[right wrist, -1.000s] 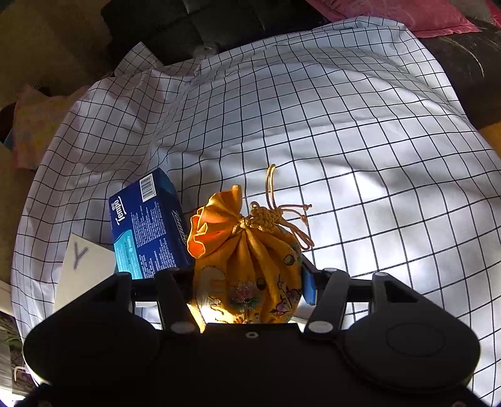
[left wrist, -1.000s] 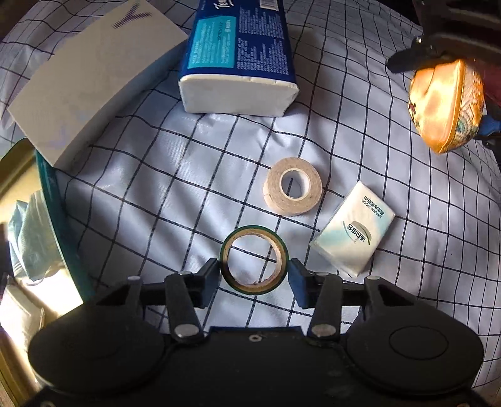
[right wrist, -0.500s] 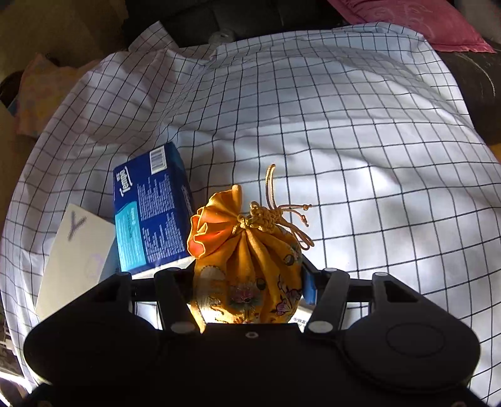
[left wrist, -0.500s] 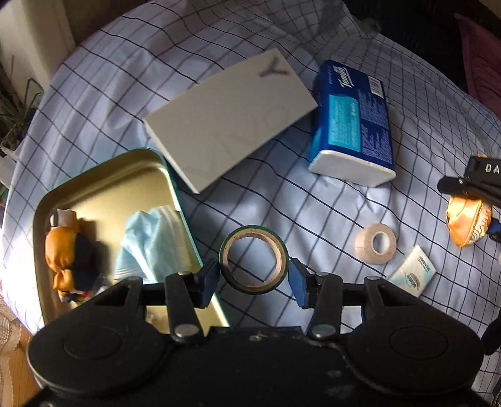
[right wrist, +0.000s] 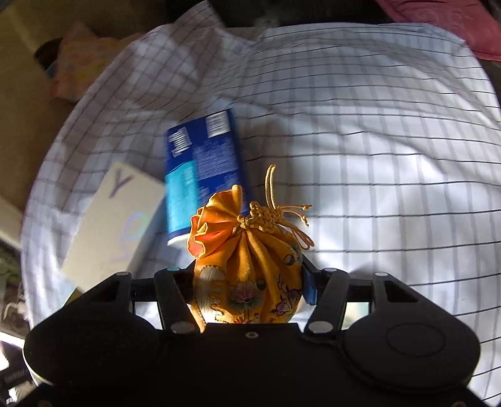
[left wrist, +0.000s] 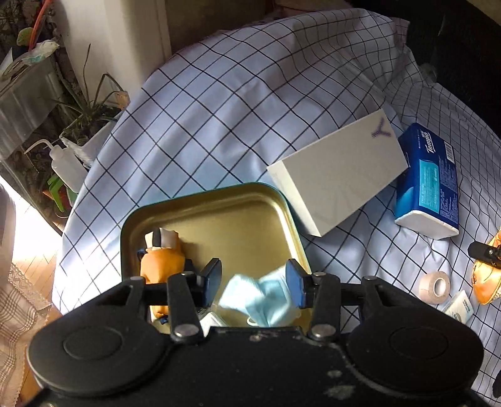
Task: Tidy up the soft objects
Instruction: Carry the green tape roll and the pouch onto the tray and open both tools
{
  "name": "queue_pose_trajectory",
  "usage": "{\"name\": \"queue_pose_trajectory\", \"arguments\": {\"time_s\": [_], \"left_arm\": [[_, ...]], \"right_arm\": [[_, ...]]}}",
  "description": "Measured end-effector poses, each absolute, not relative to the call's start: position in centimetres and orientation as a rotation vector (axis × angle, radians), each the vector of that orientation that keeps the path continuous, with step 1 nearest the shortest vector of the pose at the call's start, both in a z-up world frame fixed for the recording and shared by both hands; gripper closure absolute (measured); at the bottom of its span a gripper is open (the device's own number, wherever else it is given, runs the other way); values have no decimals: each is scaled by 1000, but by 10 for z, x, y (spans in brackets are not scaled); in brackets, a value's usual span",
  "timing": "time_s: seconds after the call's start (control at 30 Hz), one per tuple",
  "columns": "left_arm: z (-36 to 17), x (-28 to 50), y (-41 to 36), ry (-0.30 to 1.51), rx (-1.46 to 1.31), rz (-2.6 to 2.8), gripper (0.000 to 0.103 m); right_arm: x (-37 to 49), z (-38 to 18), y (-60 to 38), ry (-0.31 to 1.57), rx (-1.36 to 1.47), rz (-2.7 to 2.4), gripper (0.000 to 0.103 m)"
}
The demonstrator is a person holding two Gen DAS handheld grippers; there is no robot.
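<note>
My left gripper (left wrist: 253,283) hangs over the gold tin tray (left wrist: 219,191). Its jaws are closing, with a gap and nothing between them. The green tape ring is not in view. In the tray lie a light blue face mask (left wrist: 263,300) and an orange stuffed toy (left wrist: 161,266). My right gripper (right wrist: 247,281) is shut on the orange embroidered drawstring pouch (right wrist: 250,260), held above the checked sheet. The pouch (left wrist: 487,285) also shows at the right edge of the left wrist view. A beige tape roll (left wrist: 435,286) and a small tissue packet (left wrist: 458,308) lie on the sheet.
A white box (left wrist: 341,172) marked Y leans at the tray's right corner, a blue tissue pack (left wrist: 429,181) beside it. Left of the bed's edge stand potted plants and a squeeze bottle (left wrist: 67,166). A pink cushion (right wrist: 438,25) lies at the far right.
My left gripper swung left and up, from over the sheet to over the tin tray. The green tape ring is gone from its jaws. The right gripper drifted a little, still holding the pouch.
</note>
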State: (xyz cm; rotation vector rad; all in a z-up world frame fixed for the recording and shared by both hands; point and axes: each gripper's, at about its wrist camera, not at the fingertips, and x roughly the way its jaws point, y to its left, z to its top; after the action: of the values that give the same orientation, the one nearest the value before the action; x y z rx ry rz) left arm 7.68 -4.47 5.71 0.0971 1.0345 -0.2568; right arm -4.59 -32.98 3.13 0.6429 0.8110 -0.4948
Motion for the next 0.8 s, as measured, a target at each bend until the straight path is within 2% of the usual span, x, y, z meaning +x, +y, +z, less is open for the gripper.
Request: {"name": "queue_pose_trajectory", "arguments": {"time_s": [0.53,0.8], "left_arm": [[58,101,1,1068,17,-152,60],[60,103,12,1041,1,-66,45]], "right_arm": [[-13,45,-226,838,529,-128,47],[11,41,-179,845,568,51,41]]}}
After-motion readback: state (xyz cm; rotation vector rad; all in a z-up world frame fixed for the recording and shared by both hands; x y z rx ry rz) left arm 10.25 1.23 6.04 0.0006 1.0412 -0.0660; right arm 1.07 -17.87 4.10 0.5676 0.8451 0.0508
